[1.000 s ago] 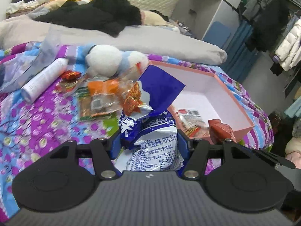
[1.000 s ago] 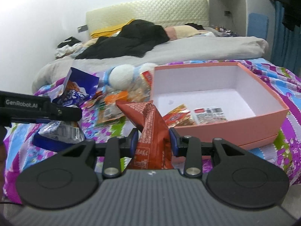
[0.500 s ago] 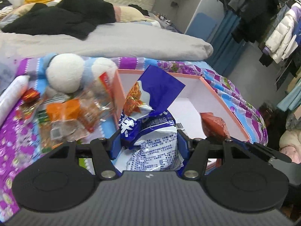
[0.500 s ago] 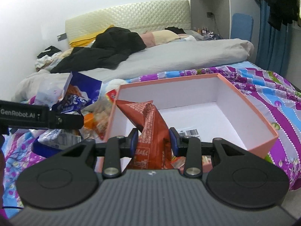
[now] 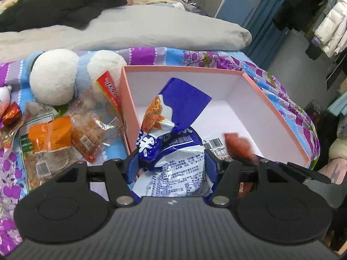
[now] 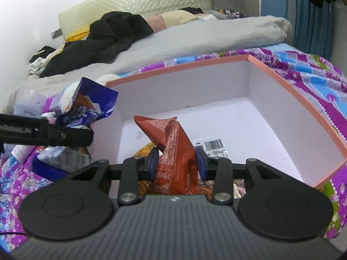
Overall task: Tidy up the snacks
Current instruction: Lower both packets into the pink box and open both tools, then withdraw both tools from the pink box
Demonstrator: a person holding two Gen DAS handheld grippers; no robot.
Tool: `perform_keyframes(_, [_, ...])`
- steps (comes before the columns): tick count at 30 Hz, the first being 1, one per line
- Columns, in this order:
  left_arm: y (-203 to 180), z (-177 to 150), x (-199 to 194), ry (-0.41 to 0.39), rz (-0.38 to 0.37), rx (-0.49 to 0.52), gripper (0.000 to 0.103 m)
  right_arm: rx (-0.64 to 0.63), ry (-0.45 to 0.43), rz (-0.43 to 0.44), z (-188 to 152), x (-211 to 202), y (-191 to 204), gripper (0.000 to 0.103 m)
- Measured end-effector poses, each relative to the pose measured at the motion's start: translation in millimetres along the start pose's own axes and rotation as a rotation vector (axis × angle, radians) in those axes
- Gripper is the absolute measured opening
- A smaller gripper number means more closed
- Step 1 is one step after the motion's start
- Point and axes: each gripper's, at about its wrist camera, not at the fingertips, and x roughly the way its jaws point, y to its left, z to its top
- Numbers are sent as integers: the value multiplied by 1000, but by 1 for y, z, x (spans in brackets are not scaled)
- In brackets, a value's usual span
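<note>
My left gripper point(image 5: 171, 162) is shut on a blue and white snack bag point(image 5: 173, 134) and holds it over the near left part of the pink box point(image 5: 271, 99). My right gripper point(image 6: 176, 162) is shut on a red-orange snack packet point(image 6: 173, 149) and holds it above the box's point(image 6: 303, 108) near side. The blue bag point(image 6: 91, 106) and the left gripper also show at the left of the right wrist view. The red packet point(image 5: 237, 145) shows blurred in the left wrist view. A packet with a barcode point(image 6: 213, 146) lies on the box floor.
Several loose snack packets point(image 5: 52, 138) lie on the purple flowered bedspread point(image 5: 8, 173) left of the box. A white and blue plush toy point(image 5: 65, 75) lies behind them. A grey duvet point(image 5: 130, 32) and black clothes point(image 5: 65, 2) cover the bed beyond.
Both grippers have moved forward and over the box with their packets still held. The box now fills more of both views.
</note>
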Motion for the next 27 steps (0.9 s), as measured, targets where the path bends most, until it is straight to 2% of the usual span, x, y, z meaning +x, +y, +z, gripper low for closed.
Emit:
perform_keyframes(3, [-1, 2, 4, 10, 16, 14, 69, 6, 7, -7, -1, 4, -2, 42])
perform_keyframes(5, [-1, 3, 2, 8, 18, 5, 74, 3, 9, -8, -1, 3, -2, 53])
perform_keyframes(6, [-1, 3, -1, 2, 18, 1, 75, 4, 6, -6, 0, 2, -2, 64])
perform_keyframes(7, [-2, 3, -5, -6, 16, 1, 76, 6, -1, -3, -1, 0, -1, 68])
perform_keyframes(16, [-12, -6, -58, -80, 22, 20, 76, -11, -56, 23, 1, -35, 7, 68])
perform_keyframes(27, [-14, -45, -141, -154, 42, 17, 76, -38, -127, 79, -13, -99, 32, 68])
